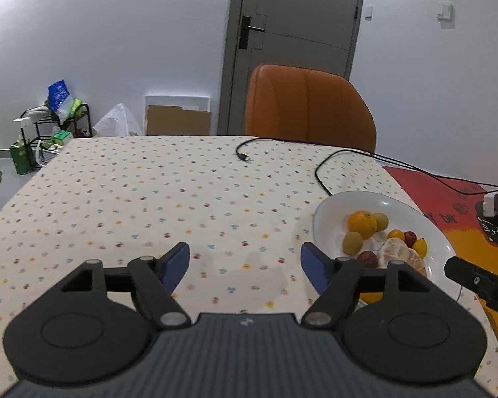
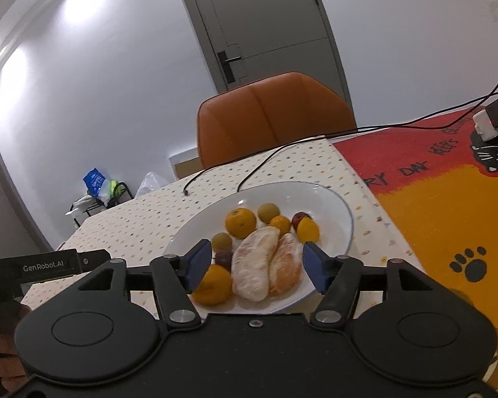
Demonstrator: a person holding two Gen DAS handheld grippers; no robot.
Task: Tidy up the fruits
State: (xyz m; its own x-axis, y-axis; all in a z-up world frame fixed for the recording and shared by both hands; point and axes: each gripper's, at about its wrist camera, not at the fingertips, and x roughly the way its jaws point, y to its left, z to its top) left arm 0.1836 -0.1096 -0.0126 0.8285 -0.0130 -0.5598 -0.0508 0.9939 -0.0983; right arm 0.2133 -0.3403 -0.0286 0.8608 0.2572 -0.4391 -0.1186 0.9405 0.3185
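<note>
— White plate (image 2: 342, 212) sits just ahead of the right claw (image 2: 257, 265), holding all the fruit. What can you make out?

— 2 peeled citrus segments (image 2: 252, 268) lie between its blue pads (image 2: 199, 263), which stand apart and grip nothing. 1 orange (image 2: 214, 285) is half hidden behind the claw's left pad; a dark fruit (image 2: 224, 258) beside it is too covered to name.

— And the left claw (image 1: 245, 265)?

— Spread wide too, empty, over the dotted cloth on the desk (image 1: 149, 199). The plate lies to its right, the near rim cut off by the claw's own arm.

— Anything further out?

— 2 black cables (image 1: 322, 169) run beyond the plate. A small white-and-dark device (image 2: 493, 117) sits far right on the red-and-orange mat (image 2: 448, 205); what it is, I cannot tell.
</note>
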